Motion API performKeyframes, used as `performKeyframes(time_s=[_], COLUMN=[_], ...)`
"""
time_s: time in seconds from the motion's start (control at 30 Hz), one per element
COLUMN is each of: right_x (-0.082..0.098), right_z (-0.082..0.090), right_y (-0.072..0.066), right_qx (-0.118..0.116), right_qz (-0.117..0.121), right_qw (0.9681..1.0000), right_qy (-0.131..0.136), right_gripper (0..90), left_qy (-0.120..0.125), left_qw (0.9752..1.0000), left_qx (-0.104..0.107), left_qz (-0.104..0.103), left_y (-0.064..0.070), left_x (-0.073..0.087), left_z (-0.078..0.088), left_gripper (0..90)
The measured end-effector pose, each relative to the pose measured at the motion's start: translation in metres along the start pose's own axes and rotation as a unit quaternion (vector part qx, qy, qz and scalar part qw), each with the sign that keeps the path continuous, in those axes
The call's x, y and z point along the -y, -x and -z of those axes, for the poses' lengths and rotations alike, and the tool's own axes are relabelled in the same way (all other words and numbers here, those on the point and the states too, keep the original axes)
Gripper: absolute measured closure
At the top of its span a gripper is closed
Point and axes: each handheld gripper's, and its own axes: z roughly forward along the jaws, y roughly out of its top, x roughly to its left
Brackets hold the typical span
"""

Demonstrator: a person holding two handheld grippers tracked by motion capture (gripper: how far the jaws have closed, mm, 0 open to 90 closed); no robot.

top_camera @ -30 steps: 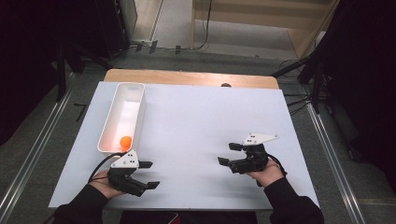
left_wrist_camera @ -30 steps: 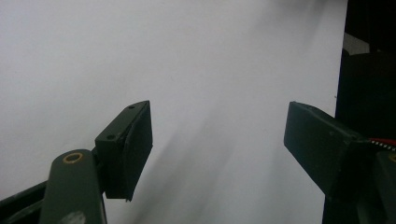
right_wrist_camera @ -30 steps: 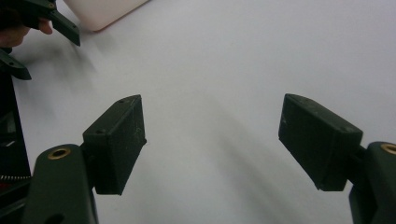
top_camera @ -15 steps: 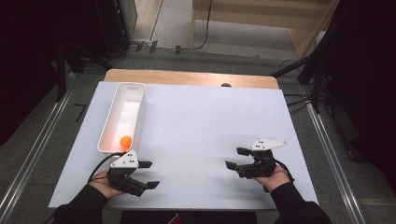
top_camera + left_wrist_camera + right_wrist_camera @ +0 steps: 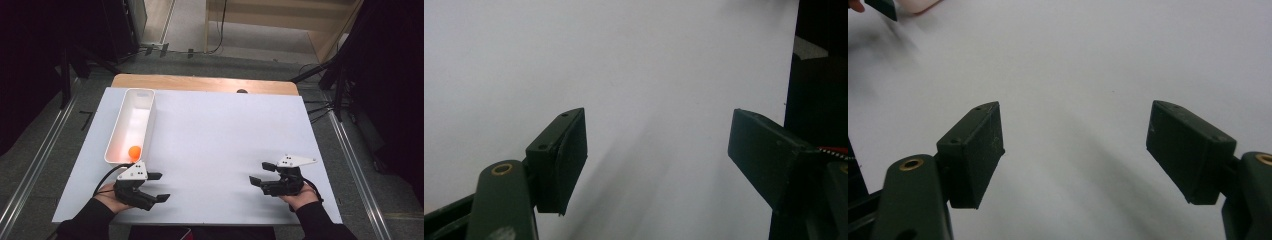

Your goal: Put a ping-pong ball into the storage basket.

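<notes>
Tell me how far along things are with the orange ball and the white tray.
Looks done: the orange ball already lies inside the white tray, at its near end. In hand: nothing. The left gripper and the right gripper both rest low over the white table with jaws open and empty. Left: apparently little, since no other loose item lies on the table.

A small orange ball (image 5: 134,151) lies inside a long white tray (image 5: 148,121), at the tray's end nearest the person. The tray is narrow and open-topped, set lengthwise along the counter's (image 5: 225,135) left side, its far end near the far left corner.
</notes>
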Motion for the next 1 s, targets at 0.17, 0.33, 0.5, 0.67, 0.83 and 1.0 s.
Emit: performKeyframes(time_s=[0.17, 0.33, 0.5, 0.67, 0.83, 1.0], right_x=[0.005, 0.010, 0.012, 0.011, 0.011, 0.011], right_z=[0.006, 0.010, 0.011, 0.010, 0.010, 0.009], right_y=[0.003, 0.005, 0.008, 0.011, 0.012, 0.011], right_qx=[0.010, 0.018, 0.023, 0.020, 0.020, 0.018], right_qz=[-0.003, -0.004, -0.010, -0.008, -0.008, -0.010], right_qw=[0.9999, 0.9998, 0.9997, 0.9998, 0.9998, 0.9998], right_qy=[0.004, 0.004, 0.004, 0.002, 0.003, 0.000], right_gripper=[21.3, 21.3, 21.3, 21.3, 21.3, 21.3], left_qy=[0.001, 0.002, 0.002, 0.001, -0.002, -0.002], left_qw=[1.0000, 1.0000, 1.0000, 1.0000, 1.0000, 1.0000], left_qx=[0.000, 0.000, 0.000, 0.000, 0.000, -0.001], left_qz=[0.001, 0.000, 0.001, 0.000, -0.001, -0.002], left_y=[0.000, 0.000, 0.000, 0.000, 0.000, 0.000], left_x=[0.000, 0.000, 0.000, 0.000, 0.000, 0.000], left_z=[0.001, 0.001, 0.000, 0.000, 0.000, 0.000], left_gripper=[24.1, 24.1, 24.1, 24.1, 24.1, 24.1])
